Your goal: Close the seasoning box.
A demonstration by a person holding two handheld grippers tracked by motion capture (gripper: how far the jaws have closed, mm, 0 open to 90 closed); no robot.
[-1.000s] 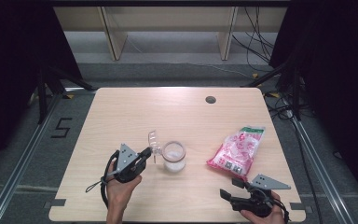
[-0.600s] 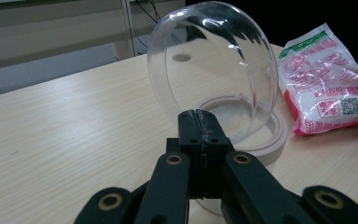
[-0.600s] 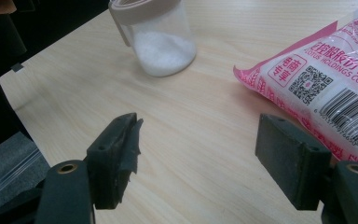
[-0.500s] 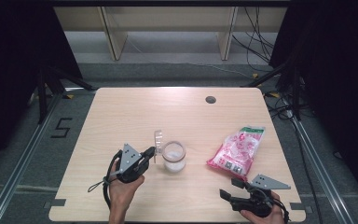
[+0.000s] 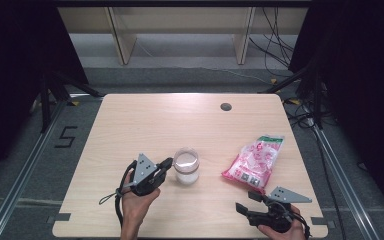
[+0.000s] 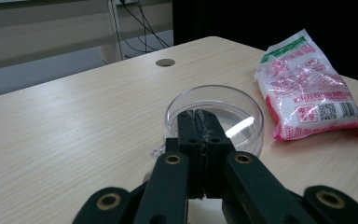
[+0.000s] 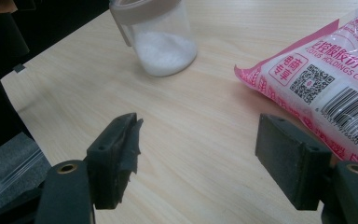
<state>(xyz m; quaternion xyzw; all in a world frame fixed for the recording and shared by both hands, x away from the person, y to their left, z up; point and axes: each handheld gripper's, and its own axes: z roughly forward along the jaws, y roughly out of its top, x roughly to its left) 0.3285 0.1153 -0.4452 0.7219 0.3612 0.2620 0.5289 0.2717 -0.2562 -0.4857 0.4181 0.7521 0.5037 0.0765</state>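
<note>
A clear jar (image 5: 186,166) with white grains at its bottom stands on the wooden table (image 5: 145,125), front centre. Its clear flip lid (image 6: 235,109) lies down over the mouth. My left gripper (image 5: 167,163) is shut, nothing between its jaws, and its tips (image 6: 198,116) rest at the lid's near edge. A pink and white bag (image 5: 254,162) lies to the jar's right. My right gripper (image 5: 246,201) sits open at the front right, just short of the bag (image 7: 326,79), nothing between its fingers (image 7: 116,149). The jar (image 7: 161,35) shows beyond them.
A round dark cable hole (image 5: 225,106) sits near the table's far edge. Cables and shelf legs lie on the floor beyond the table. A floor mark "5" (image 5: 66,136) is at the left. A person's hands hold both grippers at the table's near edge.
The jar's clear lid, standing up at the left of the jar before, now lies down on the mouth. My left gripper has shifted right to the jar. The right gripper stayed put.
</note>
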